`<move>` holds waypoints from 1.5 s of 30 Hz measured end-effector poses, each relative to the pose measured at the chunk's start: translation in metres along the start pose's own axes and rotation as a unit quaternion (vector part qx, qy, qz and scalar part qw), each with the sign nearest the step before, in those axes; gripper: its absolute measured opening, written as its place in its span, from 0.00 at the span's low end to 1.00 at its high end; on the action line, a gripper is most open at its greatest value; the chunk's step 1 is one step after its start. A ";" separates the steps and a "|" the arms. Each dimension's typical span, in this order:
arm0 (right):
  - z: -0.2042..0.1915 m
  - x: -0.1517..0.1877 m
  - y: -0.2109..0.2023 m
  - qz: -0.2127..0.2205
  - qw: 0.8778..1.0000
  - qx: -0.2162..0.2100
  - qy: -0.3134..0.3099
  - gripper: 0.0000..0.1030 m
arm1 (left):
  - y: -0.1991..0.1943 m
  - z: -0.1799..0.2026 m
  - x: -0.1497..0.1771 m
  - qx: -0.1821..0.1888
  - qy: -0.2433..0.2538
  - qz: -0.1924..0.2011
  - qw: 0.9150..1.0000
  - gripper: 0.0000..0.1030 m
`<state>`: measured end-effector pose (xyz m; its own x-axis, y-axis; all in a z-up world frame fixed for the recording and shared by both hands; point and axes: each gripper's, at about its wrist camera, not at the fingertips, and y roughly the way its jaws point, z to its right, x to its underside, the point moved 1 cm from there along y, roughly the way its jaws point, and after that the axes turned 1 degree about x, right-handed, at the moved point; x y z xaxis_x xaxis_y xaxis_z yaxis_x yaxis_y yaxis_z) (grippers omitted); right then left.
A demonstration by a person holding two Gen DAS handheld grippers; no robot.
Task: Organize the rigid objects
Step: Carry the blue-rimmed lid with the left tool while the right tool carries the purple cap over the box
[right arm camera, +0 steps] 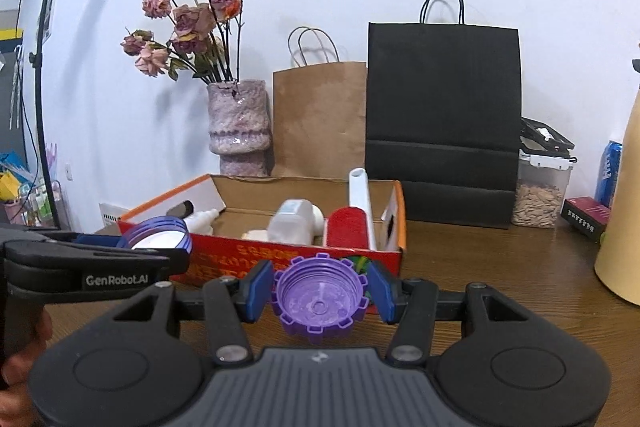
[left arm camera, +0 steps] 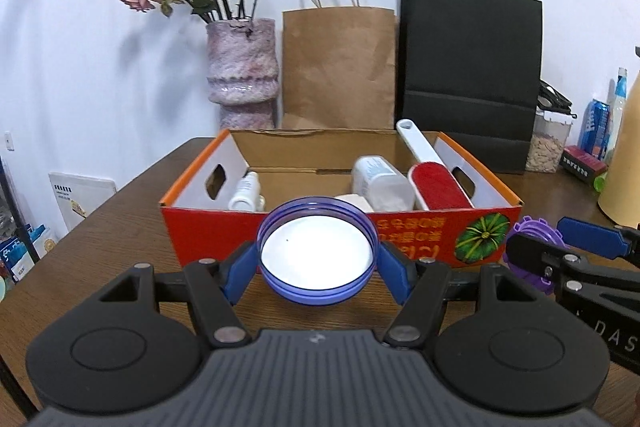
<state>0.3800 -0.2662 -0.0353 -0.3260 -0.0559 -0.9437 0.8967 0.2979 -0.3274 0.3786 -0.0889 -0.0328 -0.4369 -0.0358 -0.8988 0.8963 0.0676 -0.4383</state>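
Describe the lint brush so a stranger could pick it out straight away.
Find the orange cardboard box on the brown table, in front of the paper bags. Look in its right end, beside the white bottle. The lint brush leans there, the only thing with a red fuzzy pad and a long white handle poking above the rim.

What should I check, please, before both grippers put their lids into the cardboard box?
1. Left gripper grips the blue lid on both sides: ok.
2. Right gripper grips the purple cap on both sides: ok.
3. Both lids are past the front wall of the cardboard box: not ok, both are in front of it.
4. Free floor in the box: ok at the middle; white bottle, jar and red brush fill the sides.
5. Lids high enough to clear the wall: cannot tell.
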 end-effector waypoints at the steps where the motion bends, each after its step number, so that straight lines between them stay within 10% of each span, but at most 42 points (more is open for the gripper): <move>1: -0.003 -0.001 0.001 0.001 1.000 0.000 0.002 0.50 | 0.000 -0.004 -0.001 0.000 -0.001 0.001 1.000 0.65; 45: -0.033 -0.040 0.074 0.033 0.999 0.030 0.027 0.50 | 0.055 -0.048 -0.050 -0.016 -0.039 0.019 0.999 0.65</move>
<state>0.4493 -0.2105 -0.0199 -0.2790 0.0134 -0.9602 0.9327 0.2416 -0.2677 0.4457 -0.0354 -0.0122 -0.3944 -0.1098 -0.9123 0.9084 0.1030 -0.4052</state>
